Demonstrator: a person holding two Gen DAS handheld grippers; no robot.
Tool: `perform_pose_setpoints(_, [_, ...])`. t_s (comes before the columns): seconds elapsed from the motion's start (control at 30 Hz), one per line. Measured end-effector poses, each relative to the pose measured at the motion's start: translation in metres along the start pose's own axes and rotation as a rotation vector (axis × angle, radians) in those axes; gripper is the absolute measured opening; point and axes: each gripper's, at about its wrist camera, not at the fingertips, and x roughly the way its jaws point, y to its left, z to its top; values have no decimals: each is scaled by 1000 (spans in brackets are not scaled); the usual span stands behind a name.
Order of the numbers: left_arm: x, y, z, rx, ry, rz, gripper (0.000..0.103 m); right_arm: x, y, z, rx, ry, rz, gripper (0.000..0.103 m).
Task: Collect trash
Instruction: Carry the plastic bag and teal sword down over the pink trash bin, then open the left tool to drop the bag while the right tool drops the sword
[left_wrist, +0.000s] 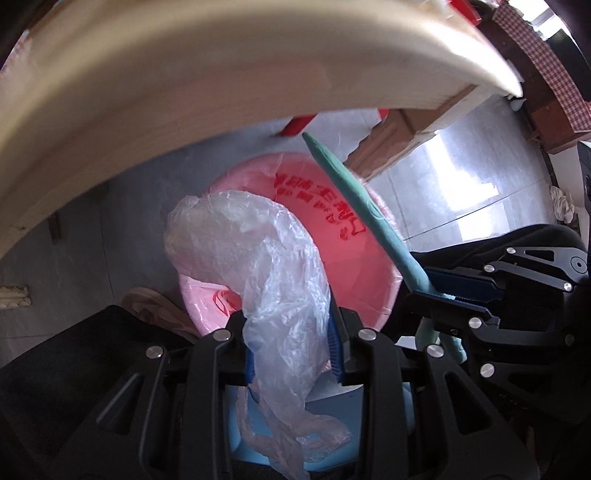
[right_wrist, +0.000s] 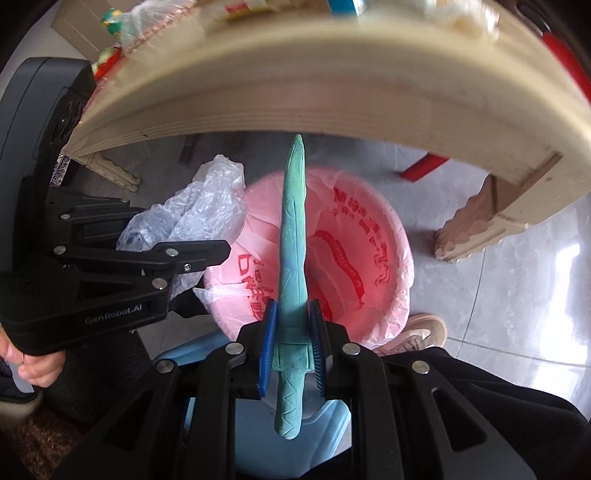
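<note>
Landmark is the round bin lined with a pink printed plastic bag (right_wrist: 354, 258), on the floor under the pale wooden table edge (right_wrist: 295, 85); both loads hang over its open mouth. Left gripper (left_wrist: 293, 343) is clenched on the crumpled clear plastic bag (left_wrist: 258, 266), which sags over the bin's near rim. Right gripper (right_wrist: 291, 343) is clamped on the long teal sword-shaped toy (right_wrist: 293, 236), long axis running across the mouth with the tip past the far rim, so I'd tip it down before release.

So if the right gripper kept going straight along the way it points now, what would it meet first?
Most likely the pink-lined trash bin. The right gripper, shut on the green toy sword, points steeply down at the bin's open mouth, so the sword's tip would probably enter the pink liner first. Depth is unclear.
</note>
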Motion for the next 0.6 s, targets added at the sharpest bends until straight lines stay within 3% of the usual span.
perform_pose_setpoints(0.3, [62,18,18,-64,119,-7,29,67,-24,15,38,128,-12,18])
perform_pose_setpoints(0.6, [98,10,29,-52,173,-38,29,115,-41,18,89,229,-6,18])
